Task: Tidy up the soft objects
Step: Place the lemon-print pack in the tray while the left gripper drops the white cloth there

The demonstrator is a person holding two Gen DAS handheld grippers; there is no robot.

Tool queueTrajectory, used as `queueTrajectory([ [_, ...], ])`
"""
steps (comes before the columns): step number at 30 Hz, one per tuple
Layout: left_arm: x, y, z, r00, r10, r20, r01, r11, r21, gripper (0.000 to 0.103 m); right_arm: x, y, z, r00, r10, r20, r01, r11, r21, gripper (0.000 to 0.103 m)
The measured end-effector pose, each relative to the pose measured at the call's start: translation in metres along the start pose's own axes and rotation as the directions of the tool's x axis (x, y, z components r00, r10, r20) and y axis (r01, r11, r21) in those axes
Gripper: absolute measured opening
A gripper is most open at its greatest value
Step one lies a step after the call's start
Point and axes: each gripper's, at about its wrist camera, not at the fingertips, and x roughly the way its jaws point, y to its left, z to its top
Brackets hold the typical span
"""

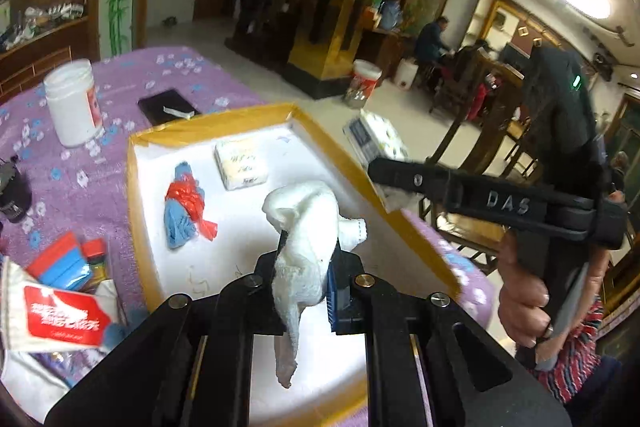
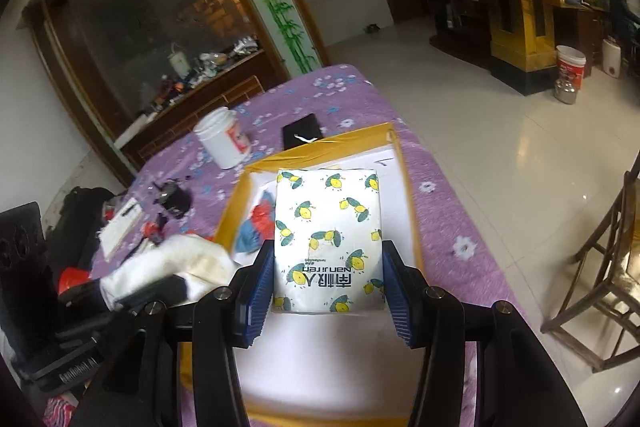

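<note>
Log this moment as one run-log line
left tongs: shut on crumpled white cloth | right tongs: shut on lemon-print tissue pack | both above yellow-rimmed white tray | tray holds: blue-red bundle, small tissue pack

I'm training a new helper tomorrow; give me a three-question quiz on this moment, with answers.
1. True or false: the left gripper is shut on a white cloth.
2. What does the right gripper hold? A) jar B) tissue pack C) phone
3. What blue and red thing already lies in the tray?

Key: 1 true. 2 B, the lemon-print tissue pack. 3 The bundle of blue cloth tied with red plastic, beside a small tissue pack.
</note>
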Motion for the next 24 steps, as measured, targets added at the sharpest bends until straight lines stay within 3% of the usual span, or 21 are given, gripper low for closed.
queueTrajectory([
  [10, 0.038, 0.027, 0.010, 0.996, 0.029, -0.079, -0.037, 0.993, -0.110, 0.010, 0.083, 0.005, 0.027, 0.986, -0.101, -0.129, 0.097, 0.995, -0.039, 0.052],
  [19, 0.052, 0.031, 0.009, 0.992, 0.037, -0.117, -0.053, 0.989, -0.138, 0.011, 0.119, 0.008, 0.037, 0.964, -0.199, -0.176, 0.187, 0.979, -0.084, 0.053],
  [24, 0.050, 0.029, 0.010, 0.994, 0.040, -0.105, -0.054, 0.989, -0.135, 0.027, 0.121, 0.007, 0.037, 0.965, -0.192, -0.179, 0.181, 0.980, -0.077, 0.056],
])
